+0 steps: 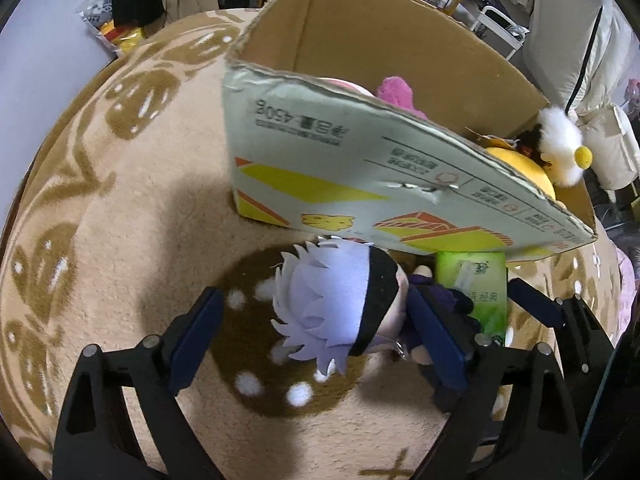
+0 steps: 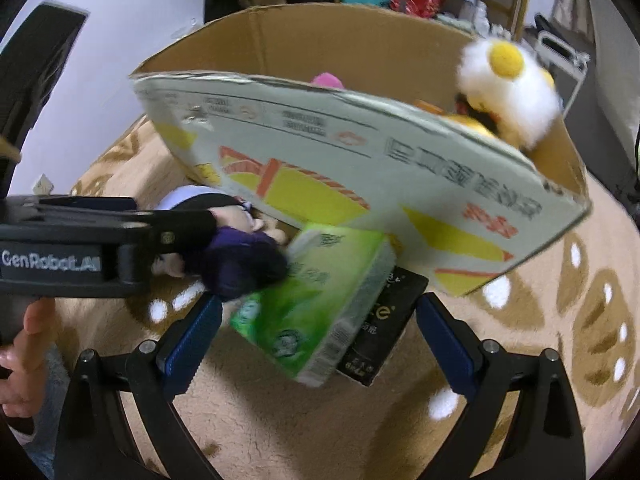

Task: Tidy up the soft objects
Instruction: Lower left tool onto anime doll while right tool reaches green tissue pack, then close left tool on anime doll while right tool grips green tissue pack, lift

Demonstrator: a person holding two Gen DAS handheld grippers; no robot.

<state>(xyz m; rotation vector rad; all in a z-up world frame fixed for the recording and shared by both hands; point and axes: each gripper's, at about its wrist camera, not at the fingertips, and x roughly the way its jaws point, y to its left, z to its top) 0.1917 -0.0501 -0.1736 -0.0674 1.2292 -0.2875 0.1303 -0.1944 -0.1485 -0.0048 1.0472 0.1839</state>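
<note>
Each gripper (image 2: pixel 320 336) was a black frame with triangular cut-outs, silver pivot screws and dark blue ribbed pads (image 2: pixel 188 344). The left gripper (image 1: pixel 316 336) carried white "GenRobot.AI" lettering on its side.

Box (image 1: pixel 360 168) stands on the blanket (image 1: pixel 100 220), plush toys (image 1: pixel 560 144) inside it (one rises above the rim). Doll (image 1: pixel 340 308) lies before the box, tissue pack (image 2: pixel 312 300) just right of it, resting on a flat packet (image 2: pixel 384 328).
</note>
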